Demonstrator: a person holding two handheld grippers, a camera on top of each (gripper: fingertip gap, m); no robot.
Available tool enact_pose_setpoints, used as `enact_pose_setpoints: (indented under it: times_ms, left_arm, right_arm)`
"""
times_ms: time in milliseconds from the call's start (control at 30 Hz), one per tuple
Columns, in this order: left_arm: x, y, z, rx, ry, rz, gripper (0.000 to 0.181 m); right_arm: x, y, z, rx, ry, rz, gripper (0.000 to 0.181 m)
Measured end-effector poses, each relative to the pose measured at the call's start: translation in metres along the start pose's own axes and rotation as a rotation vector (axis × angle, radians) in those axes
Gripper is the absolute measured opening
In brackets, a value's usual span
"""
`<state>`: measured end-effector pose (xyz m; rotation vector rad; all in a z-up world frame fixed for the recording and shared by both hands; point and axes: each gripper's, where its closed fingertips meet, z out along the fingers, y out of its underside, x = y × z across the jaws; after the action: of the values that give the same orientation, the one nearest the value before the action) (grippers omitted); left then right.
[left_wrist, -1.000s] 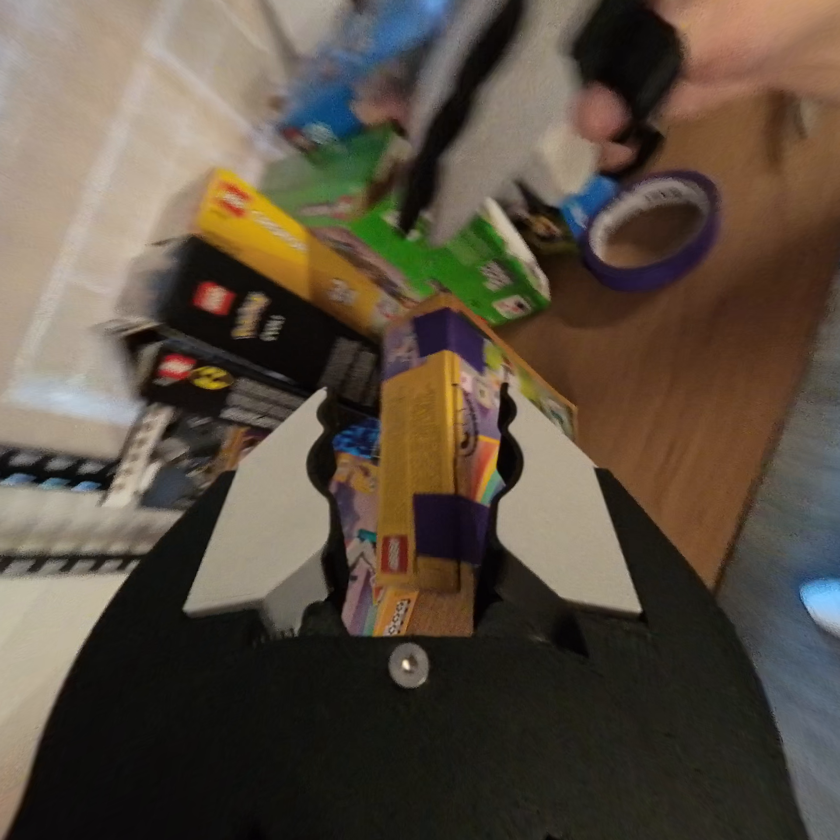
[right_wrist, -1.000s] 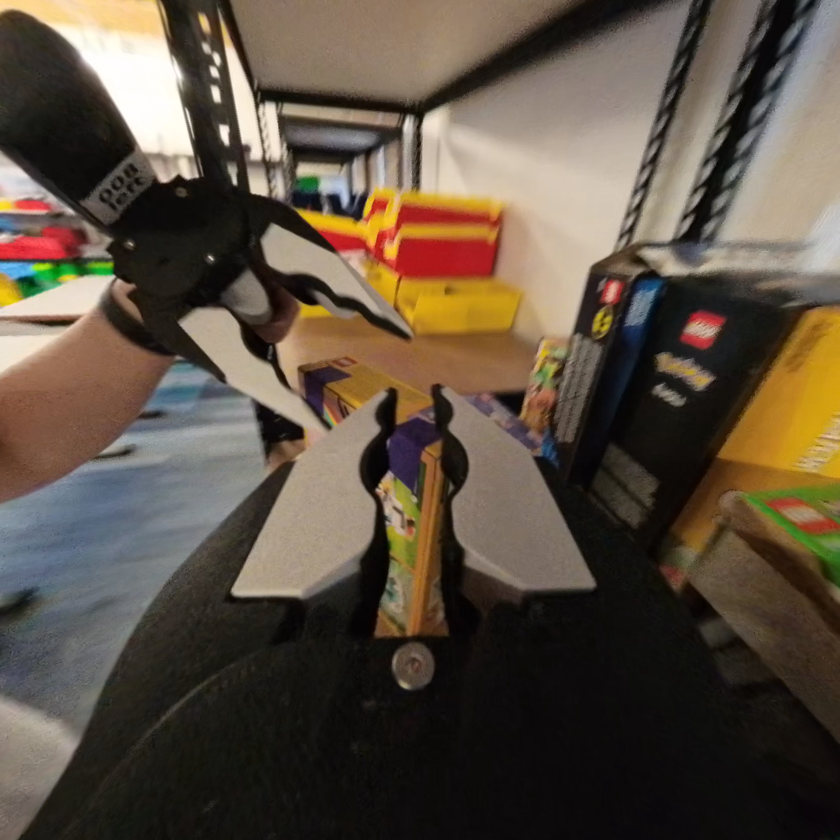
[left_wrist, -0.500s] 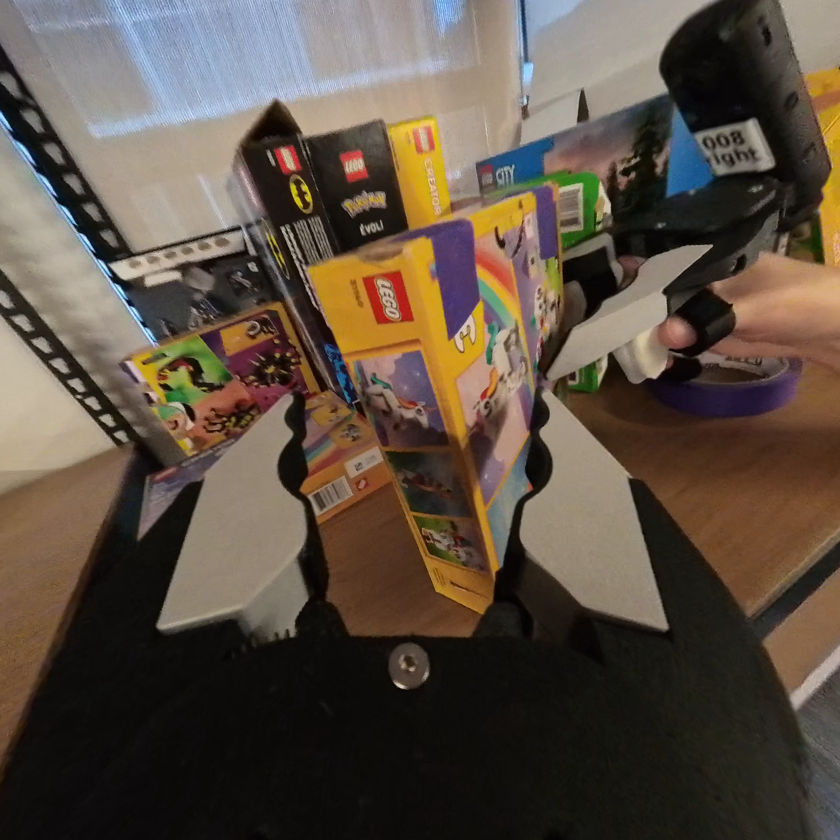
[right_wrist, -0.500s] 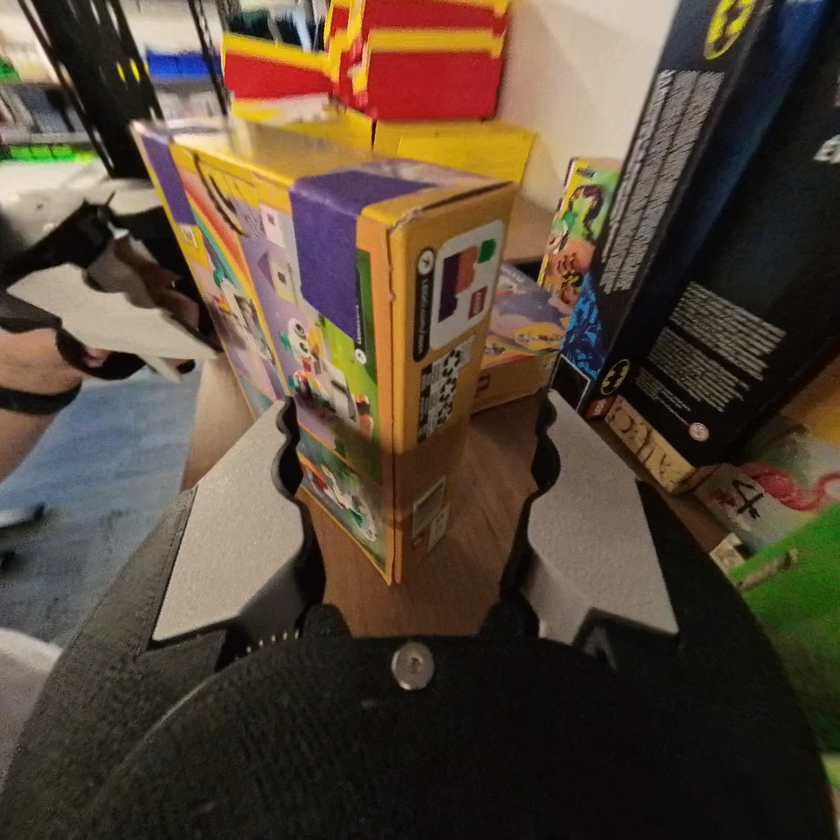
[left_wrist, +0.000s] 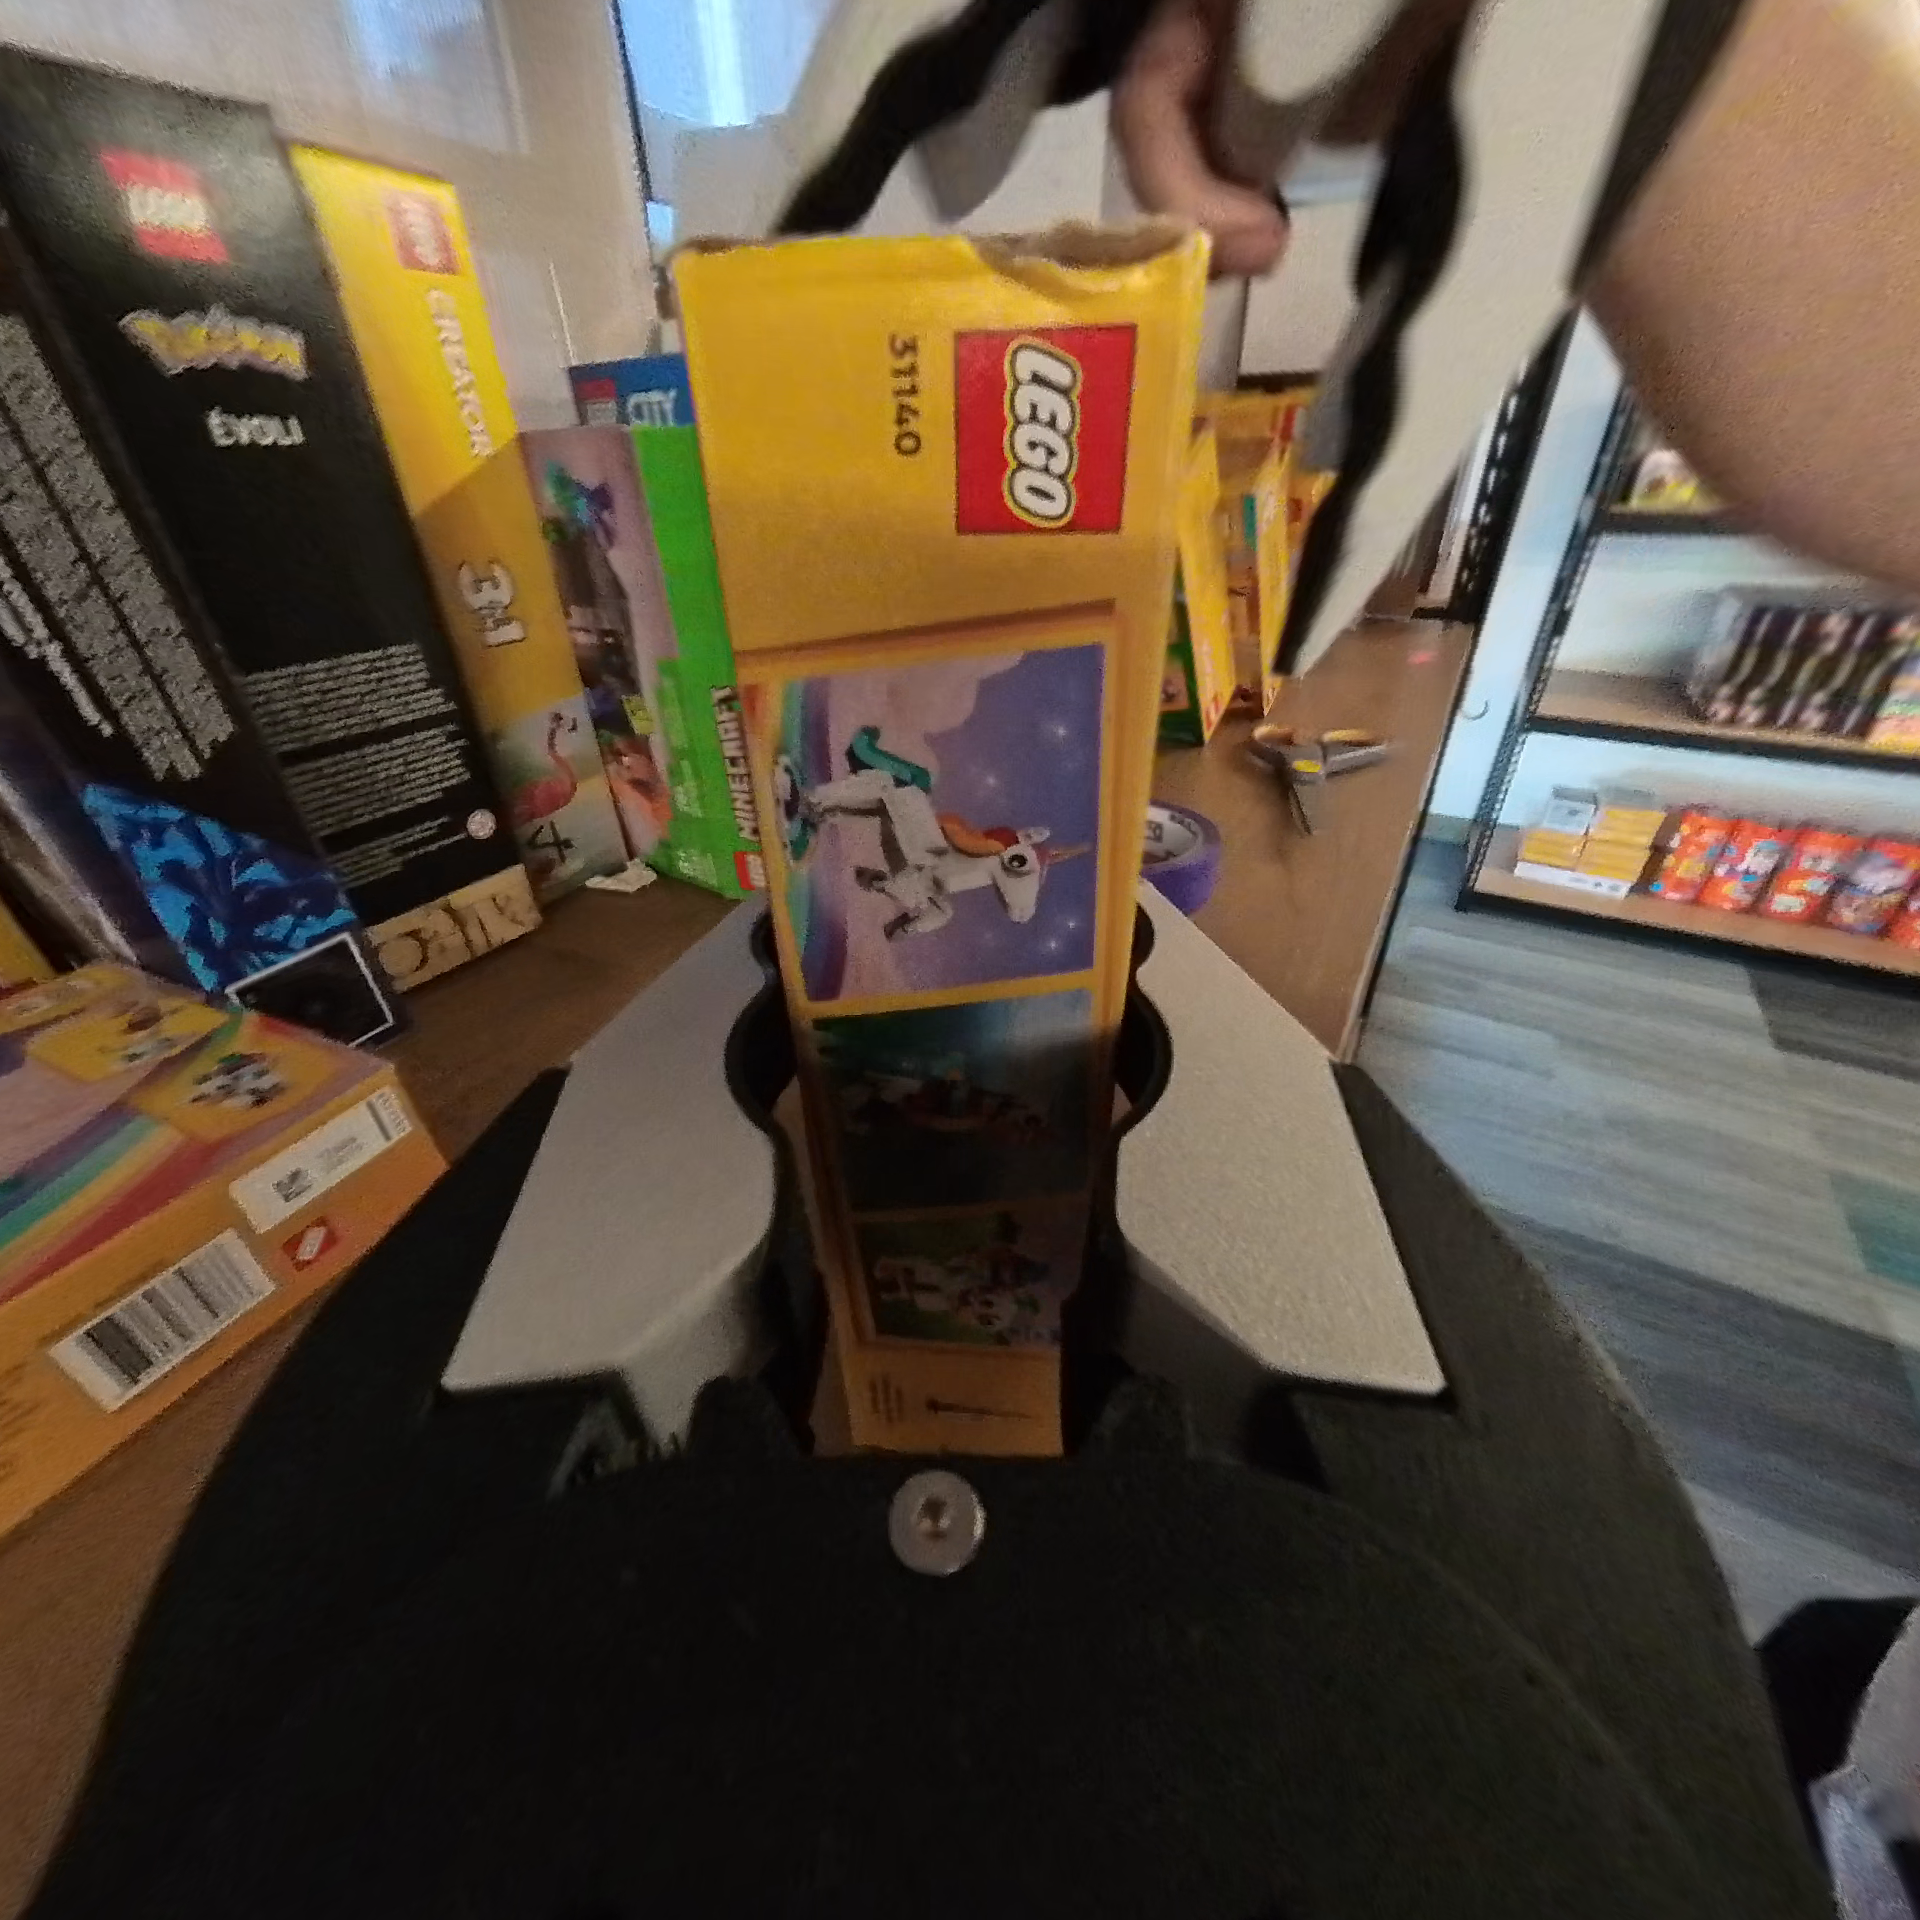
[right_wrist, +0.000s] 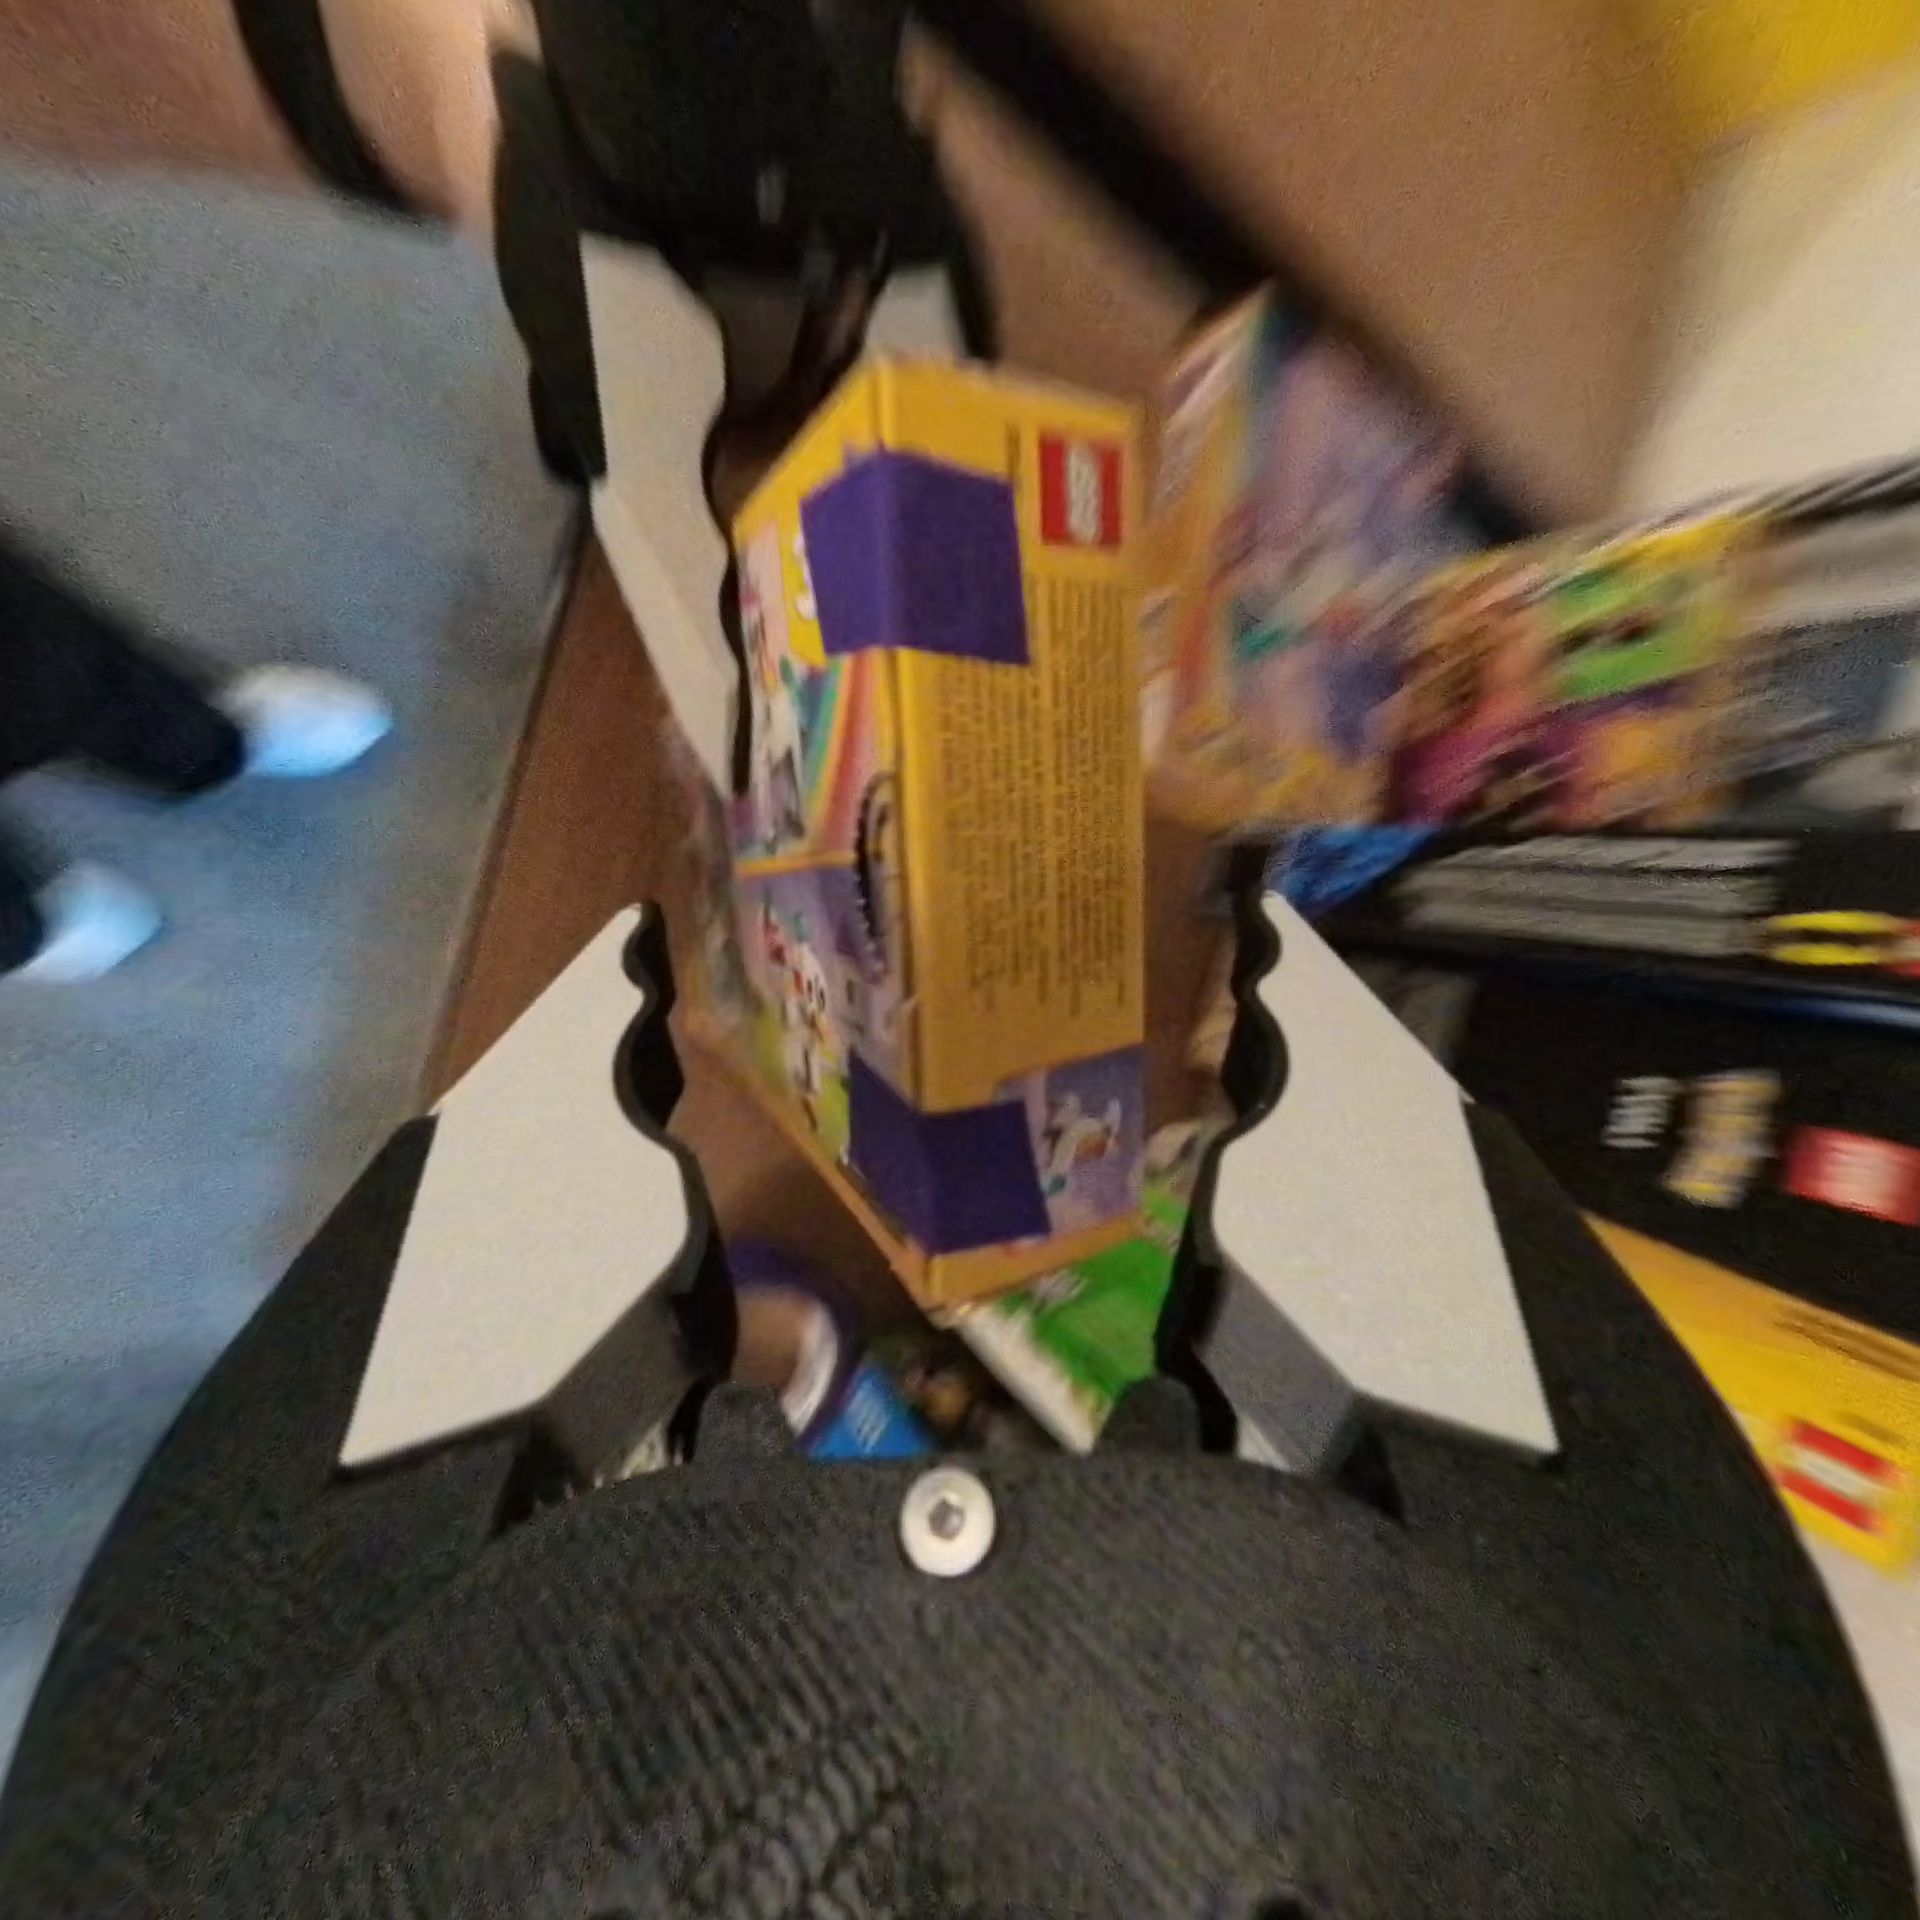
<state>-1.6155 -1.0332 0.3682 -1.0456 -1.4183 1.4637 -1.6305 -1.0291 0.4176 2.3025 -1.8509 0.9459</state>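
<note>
The wooden shelf (left_wrist: 1278, 935) runs under everything, its right edge dropping off to grey floor; on its far left a row of upright boxes stands packed side by side, the black box (left_wrist: 239, 582) tallest, then a yellow box (left_wrist: 468, 499) and a green box (left_wrist: 691, 665), all cut off at the top or by their neighbours. A flat yellow box (left_wrist: 177, 1174) lies near left, cropped by the frame. The left gripper (left_wrist: 951, 1029) pinches a tall yellow unicorn box (left_wrist: 935, 623) upright between its grey fingers (left_wrist: 644, 1195), which press against both sides; the box's torn top edge shows, and its base is hidden behind the black gripper body. The right gripper (right_wrist: 951, 1049) is seen through heavy blur, its fingers (right_wrist: 540, 1174) spread wide with gaps on either side of the same box (right_wrist: 997, 810); purple tape patches (right_wrist: 914, 556) sit on its narrow face. A purple tape roll (left_wrist: 1179, 857) peeks out behind the box, mostly hidden; scissors (left_wrist: 1314, 764) lie farther right on the shelf, small and soft.
</note>
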Motion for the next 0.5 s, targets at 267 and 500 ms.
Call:
enact_pose_setpoints:
  times_ms: [267, 500]
  left_arm:
    - [0.068, -0.005, -0.008, -0.023, -0.195, 0.214, 0.059]
    - [0.216, -0.004, -0.035, 0.040, -0.305, 0.328, 0.059]
  right_arm:
    - [-0.077, 0.021, -0.009, -0.377, -0.267, -0.118, 0.057]
    - [-0.214, 0.004, -0.062, -0.293, -0.229, -0.270, 0.056]
